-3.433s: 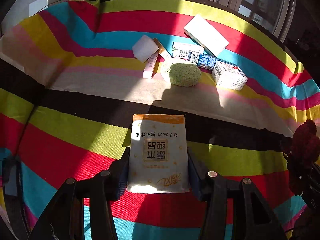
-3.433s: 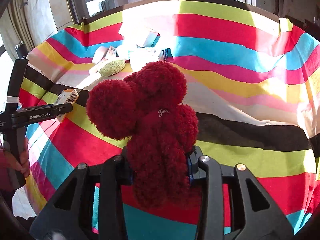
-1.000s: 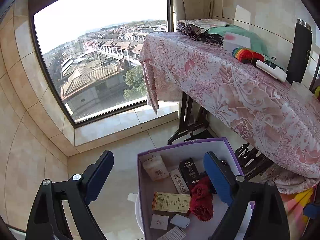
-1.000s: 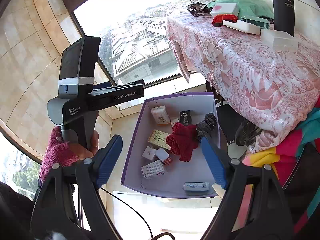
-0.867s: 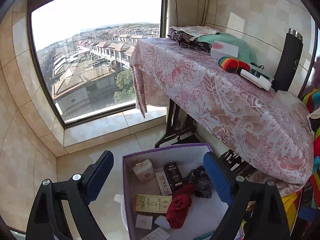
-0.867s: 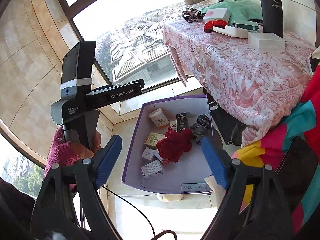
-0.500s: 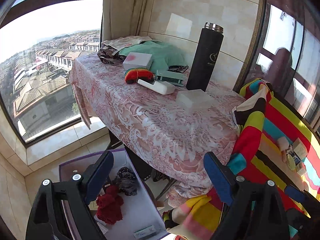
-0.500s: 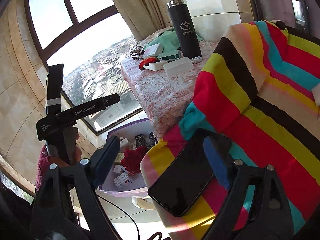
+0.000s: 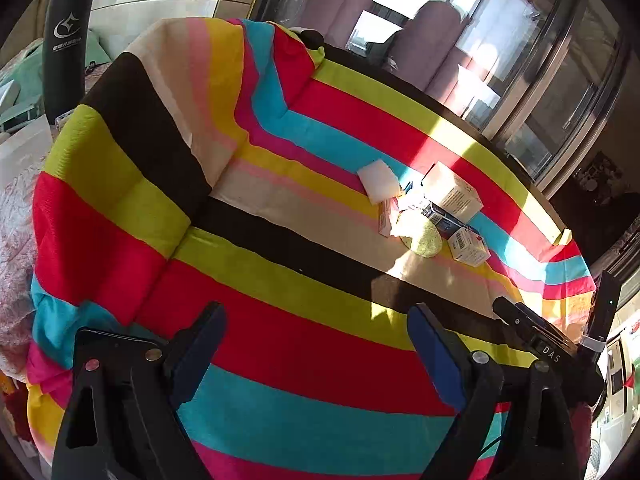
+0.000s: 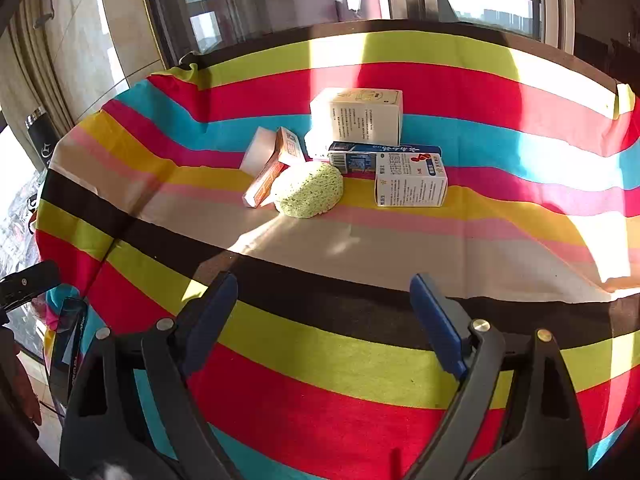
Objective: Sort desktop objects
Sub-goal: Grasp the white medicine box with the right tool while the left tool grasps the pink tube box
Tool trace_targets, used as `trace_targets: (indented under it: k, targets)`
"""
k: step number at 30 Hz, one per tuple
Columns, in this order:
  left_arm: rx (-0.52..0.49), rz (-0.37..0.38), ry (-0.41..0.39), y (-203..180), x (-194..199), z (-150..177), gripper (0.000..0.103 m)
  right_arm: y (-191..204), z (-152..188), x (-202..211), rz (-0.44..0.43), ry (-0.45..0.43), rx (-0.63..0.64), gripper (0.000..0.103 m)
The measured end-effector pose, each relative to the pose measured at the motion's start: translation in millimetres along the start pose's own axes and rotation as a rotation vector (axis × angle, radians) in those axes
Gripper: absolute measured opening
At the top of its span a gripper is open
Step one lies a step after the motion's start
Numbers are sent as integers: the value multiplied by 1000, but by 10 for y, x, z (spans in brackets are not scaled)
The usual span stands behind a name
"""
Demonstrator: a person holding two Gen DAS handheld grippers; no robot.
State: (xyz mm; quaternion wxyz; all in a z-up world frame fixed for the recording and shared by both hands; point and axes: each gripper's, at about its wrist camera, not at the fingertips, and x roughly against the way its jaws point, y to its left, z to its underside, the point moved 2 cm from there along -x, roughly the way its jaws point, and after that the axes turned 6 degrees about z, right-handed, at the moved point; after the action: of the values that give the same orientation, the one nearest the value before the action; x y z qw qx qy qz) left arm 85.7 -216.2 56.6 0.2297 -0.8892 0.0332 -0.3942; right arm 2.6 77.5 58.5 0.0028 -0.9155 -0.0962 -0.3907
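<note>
A cluster of objects lies on the striped tablecloth (image 10: 360,360): a green sponge (image 10: 310,190), a tall white box (image 10: 358,120), a blue-and-white box (image 10: 412,178), a slim orange box (image 10: 266,180) and a white foam block (image 10: 260,150). The left wrist view shows the same sponge (image 9: 424,236), white box (image 9: 452,192) and foam block (image 9: 378,182) far ahead to the right. My left gripper (image 9: 316,316) is open and empty over the near stripes. On my right gripper (image 10: 323,282) the jaws are opening, with nothing between them, a little short of the sponge.
A black phone (image 10: 70,336) lies at the table's left edge. A black flask (image 9: 66,40) stands on the neighbouring table at far left. Dark windows run behind the table. The right hand's device (image 9: 536,332) shows at the right of the left wrist view.
Both views have swung from the purple box on the floor by the window back round to the striped table. Both grippers stay empty and wide; the right one has spread slightly.
</note>
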Motion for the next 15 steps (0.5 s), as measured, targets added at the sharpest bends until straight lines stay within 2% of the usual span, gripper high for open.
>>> trace_targets:
  k: [3,6,13,15]
  targets:
    - [-6,35,68,-188,-445,-98,92,-240,-176,-248,8,0,-49,90]
    - [15,50,117,-286,-771,-142,92,-314,-347,-520,-1,11,-71,90]
    - [62,11,170,-339,-1352,-335,92,-366,-613,-1088,53,48,-63,90]
    - [53,-1,160,-381,-1451,-421,93,-382,-609,-1117,65,56,-39,84]
